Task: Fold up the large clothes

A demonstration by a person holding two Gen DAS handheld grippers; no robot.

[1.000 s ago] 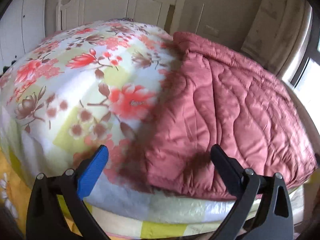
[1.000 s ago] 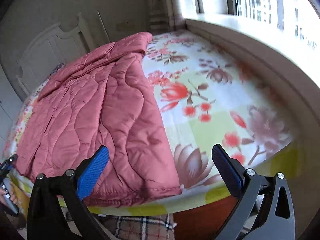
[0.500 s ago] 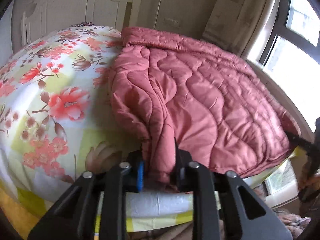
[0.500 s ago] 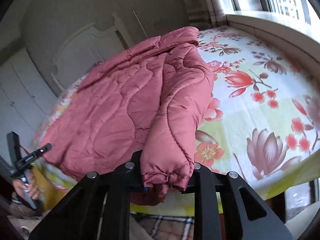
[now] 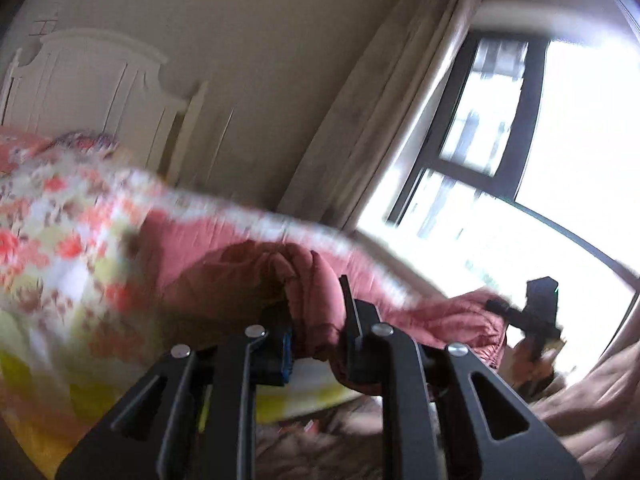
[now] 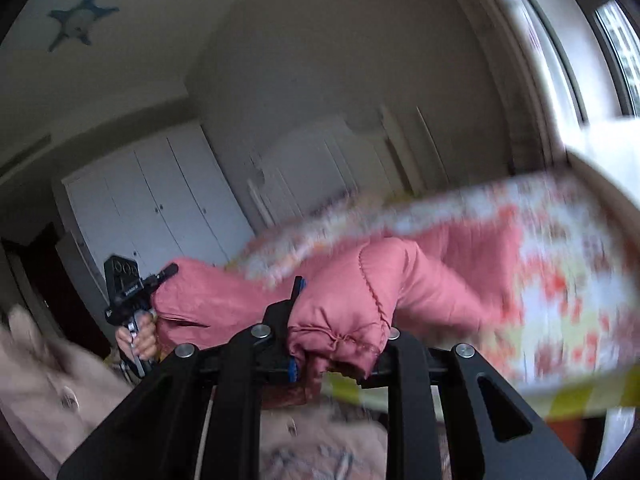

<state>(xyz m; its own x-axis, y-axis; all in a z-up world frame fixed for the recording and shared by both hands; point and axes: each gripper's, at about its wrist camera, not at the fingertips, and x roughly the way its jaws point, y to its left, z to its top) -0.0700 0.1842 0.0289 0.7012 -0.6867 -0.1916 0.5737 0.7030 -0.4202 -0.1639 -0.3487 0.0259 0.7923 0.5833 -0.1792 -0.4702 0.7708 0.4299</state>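
Observation:
A pink quilted garment [image 5: 312,276] lies on the bed, its near edge lifted off the sheet. My left gripper [image 5: 316,320] is shut on one bunched corner of it. In the right wrist view my right gripper [image 6: 340,332] is shut on the other corner of the garment [image 6: 360,292], and the cloth hides its right finger. The lifted edge stretches between the two grippers. Each view shows the other gripper off to the side, the right gripper [image 5: 540,312] and the left gripper [image 6: 128,292], the latter in a hand. Both views are blurred by motion.
The bed has a floral sheet [image 5: 60,240] and a white headboard [image 5: 80,80] at its far end. A window [image 5: 500,140] with a pale curtain [image 5: 380,120] runs along one side. White wardrobe doors [image 6: 160,208] stand at the back. The person's beige clothing [image 6: 48,380] fills the low foreground.
Both grippers went from wide open to shut on the garment's near corners, then rose with them. Both views have tilted up from the bed towards the walls.

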